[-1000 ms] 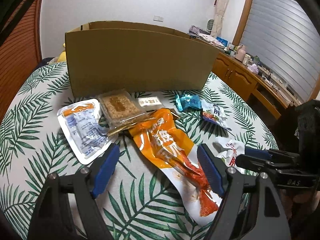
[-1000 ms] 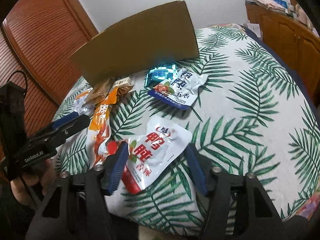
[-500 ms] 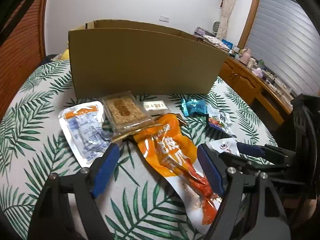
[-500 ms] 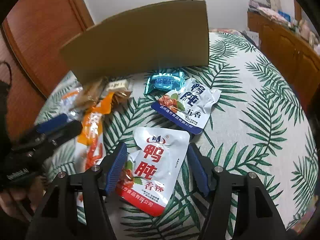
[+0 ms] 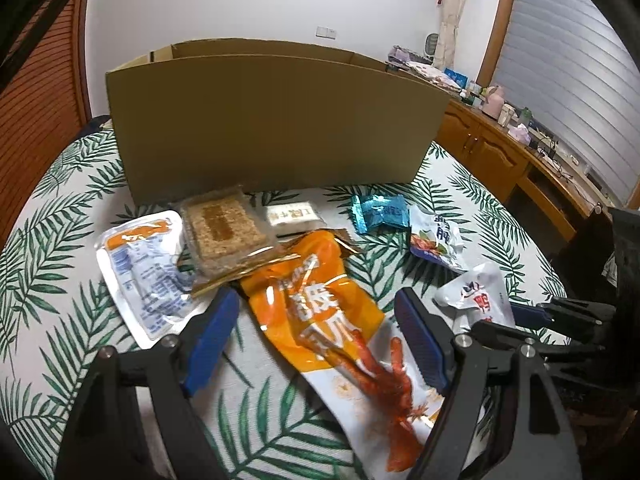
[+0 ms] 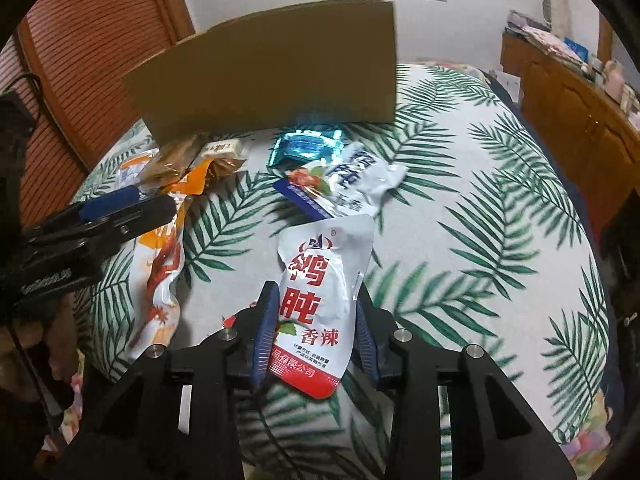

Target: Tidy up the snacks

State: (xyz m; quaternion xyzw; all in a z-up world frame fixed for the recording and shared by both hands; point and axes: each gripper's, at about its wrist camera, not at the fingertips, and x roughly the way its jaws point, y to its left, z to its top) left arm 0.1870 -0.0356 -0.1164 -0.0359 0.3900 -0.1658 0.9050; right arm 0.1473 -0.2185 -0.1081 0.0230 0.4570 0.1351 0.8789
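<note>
In the left wrist view, the left gripper (image 5: 316,340) is held released, its blue-padded fingers (image 5: 210,336) spread either side of the glossy orange-and-white chicken-feet pouch (image 5: 328,320), which lies flat between them, untouched. Beyond the fingertips a crinkled clear biscuit pack (image 5: 224,232) and a teal foil sachet (image 5: 380,212) are lined before the plain brown cardboard box (image 5: 272,124), judged the destination.

In the right wrist view, the right gripper (image 6: 316,336) has just been closing; the white-and-red duck-gizzard pouch (image 6: 320,292) is pinched between its fingers, its slick film buckled and lifted off the leaf-print tabletop (image 6: 480,216).
</note>
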